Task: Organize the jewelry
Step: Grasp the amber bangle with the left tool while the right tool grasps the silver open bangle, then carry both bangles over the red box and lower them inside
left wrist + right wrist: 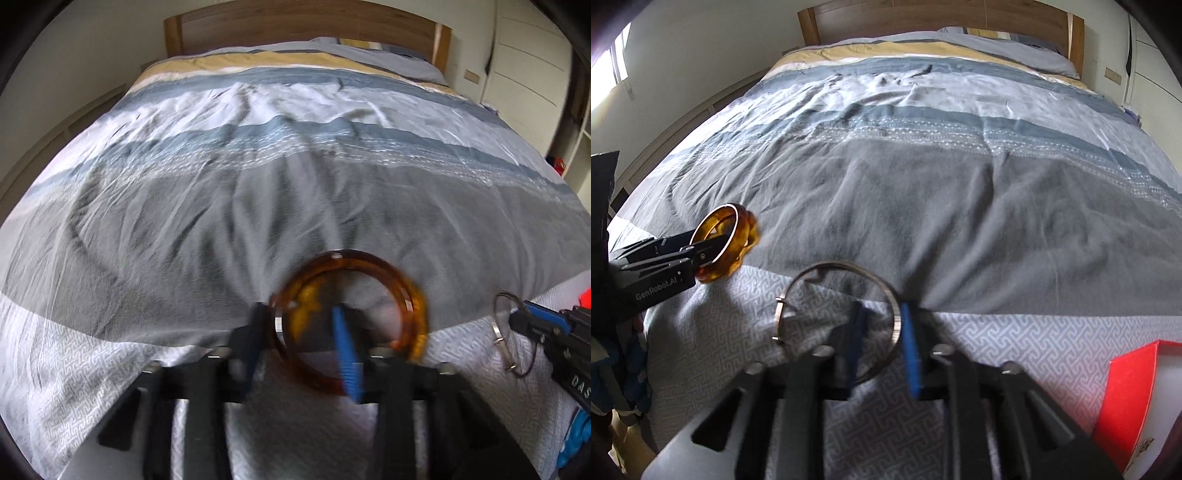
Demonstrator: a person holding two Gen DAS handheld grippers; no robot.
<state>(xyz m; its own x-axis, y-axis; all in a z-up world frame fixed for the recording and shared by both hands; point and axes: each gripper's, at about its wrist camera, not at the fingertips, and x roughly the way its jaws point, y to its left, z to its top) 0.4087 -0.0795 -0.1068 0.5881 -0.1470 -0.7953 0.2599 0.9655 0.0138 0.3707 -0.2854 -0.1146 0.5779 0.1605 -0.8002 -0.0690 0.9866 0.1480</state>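
My left gripper point(301, 321) is shut on an amber bangle point(410, 291), held above the foot of the bed; it also shows in the right wrist view point(738, 243) at the left. My right gripper point(882, 321) is shut on a thin silver bangle point(895, 306) with a small clasp, held above the patterned sheet; it also shows in the left wrist view point(498, 325) at the right edge. A red box point(1126, 395) with a white inside sits at the lower right.
The bed point(923, 184) is covered by a grey, blue and white striped duvet, with a wooden headboard point(923, 14) at the far end. White wardrobes point(528, 55) stand to the right.
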